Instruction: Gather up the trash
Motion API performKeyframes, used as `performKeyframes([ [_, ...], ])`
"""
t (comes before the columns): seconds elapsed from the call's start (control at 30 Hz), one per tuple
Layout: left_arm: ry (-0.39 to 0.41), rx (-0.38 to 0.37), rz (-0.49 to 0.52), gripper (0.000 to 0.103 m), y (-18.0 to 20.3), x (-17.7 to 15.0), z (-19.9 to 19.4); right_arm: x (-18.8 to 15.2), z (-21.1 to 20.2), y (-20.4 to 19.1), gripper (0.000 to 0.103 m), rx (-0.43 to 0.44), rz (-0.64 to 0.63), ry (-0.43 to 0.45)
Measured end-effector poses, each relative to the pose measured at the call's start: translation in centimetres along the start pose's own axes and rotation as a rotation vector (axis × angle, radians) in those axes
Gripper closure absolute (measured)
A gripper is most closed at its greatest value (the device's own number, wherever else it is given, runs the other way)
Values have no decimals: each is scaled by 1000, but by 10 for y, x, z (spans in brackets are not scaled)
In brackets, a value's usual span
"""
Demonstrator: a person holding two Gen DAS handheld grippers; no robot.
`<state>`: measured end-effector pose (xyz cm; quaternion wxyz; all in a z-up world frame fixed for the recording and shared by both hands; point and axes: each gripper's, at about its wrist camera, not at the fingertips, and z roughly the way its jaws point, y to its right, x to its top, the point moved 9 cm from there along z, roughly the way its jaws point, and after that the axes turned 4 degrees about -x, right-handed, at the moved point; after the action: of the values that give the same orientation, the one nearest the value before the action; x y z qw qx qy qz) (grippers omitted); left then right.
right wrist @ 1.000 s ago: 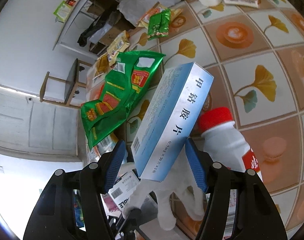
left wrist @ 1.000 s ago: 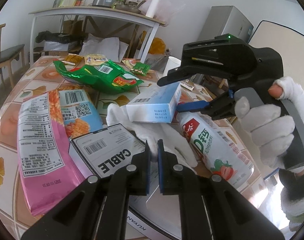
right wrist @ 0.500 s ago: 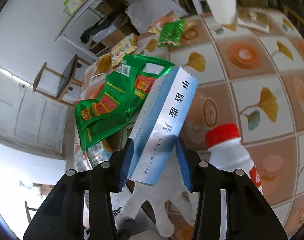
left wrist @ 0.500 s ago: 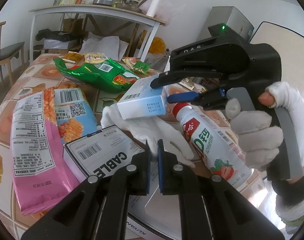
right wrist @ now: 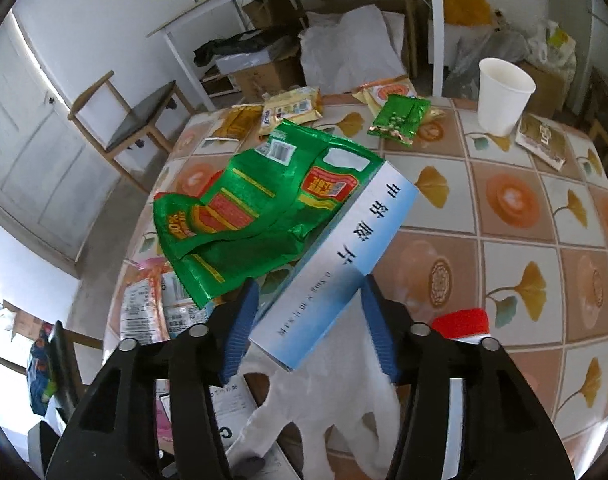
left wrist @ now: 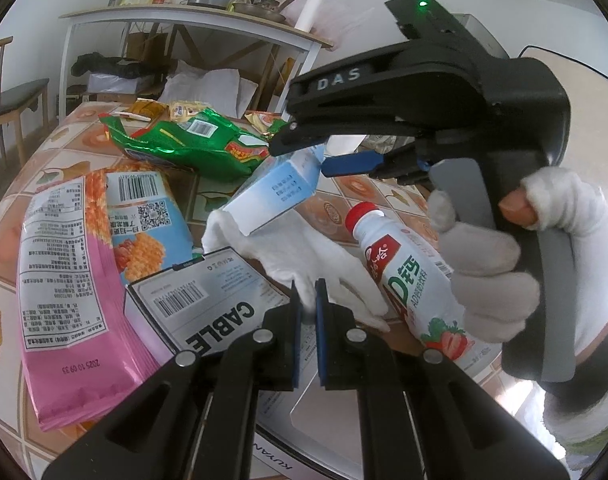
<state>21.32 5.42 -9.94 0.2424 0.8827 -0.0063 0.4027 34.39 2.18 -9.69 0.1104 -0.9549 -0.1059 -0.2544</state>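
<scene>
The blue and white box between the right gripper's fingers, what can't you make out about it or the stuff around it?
- Blue and white box: whether the right gripper pads press it; right wrist view shows gaps.
- White glove: fingertips hidden by the left gripper, left wrist view.
- Bottle: base hidden by the gloved hand.
- CABLE box: lower part covered by the gripper.

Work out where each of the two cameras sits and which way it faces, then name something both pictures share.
Left wrist: sits on the left gripper, looking across the table; its shut fingers, the right gripper and a gloved hand show.
Right wrist: sits on the right gripper, looking steeply down at the table; only its own blue-padded fingers show.
Shared: the blue-white box, white glove, green bag.
</scene>
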Motion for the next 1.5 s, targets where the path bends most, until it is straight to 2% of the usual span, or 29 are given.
performKeyframes([
  [0.13, -2, 0, -3, 97, 0, -1, 0, -2, 5, 1, 45, -15, 3, -6],
  [0.27, -2, -2, -5, 97, 0, -2, 0, -4, 10, 5, 46, 21, 59, -37],
  [0.4, -1, -1, -8, 97, 0, -1, 0, -6, 15, 11, 60, 52, 121, -65],
  [0.53, -1, -2, -10, 97, -1, -1, 1, -10, 18, 16, 63, 83, 157, -85],
  [0.77, 22, -4, -16, 97, -2, 3, -3, -9, 8, 18, 69, 115, 173, -64],
  [0.8, 28, -5, -17, 97, -2, 4, -4, -8, 5, 19, 89, 120, 177, -57],
  [0.83, 36, -5, -17, 97, -2, 5, -6, -8, 3, 20, 103, 119, 177, -53],
  [1.0, 59, -8, -18, 97, 0, 11, -10, -7, -7, 24, 103, 143, 178, -61],
  [1.07, 52, -7, -18, 97, 0, 10, -8, -8, -9, 24, 98, 162, 185, -76],
  [1.1, 46, -5, -18, 97, 0, 8, -6, -8, -9, 24, 92, 165, 189, -83],
  [1.13, 41, -5, -19, 97, 0, 7, -5, -8, -8, 23, 72, 167, 189, -91],
  [1.17, 39, -5, -18, 97, 0, 6, -5, -8, -6, 22, 60, 172, 196, -103],
  [1.2, 38, -3, -14, 97, 0, 6, -5, -6, -4, 23, 39, 168, 205, -107],
  [1.3, 33, 1, -15, 97, 0, 5, -4, 1, 3, 17, 33, 148, 193, -127],
  [1.37, 30, 2, -16, 97, 0, 5, -3, 4, 12, 8, 25, 137, 168, -165],
  [1.5, 29, 3, -17, 97, 0, 6, -3, 10, 31, -15, 21, 75, 70, -229],
])
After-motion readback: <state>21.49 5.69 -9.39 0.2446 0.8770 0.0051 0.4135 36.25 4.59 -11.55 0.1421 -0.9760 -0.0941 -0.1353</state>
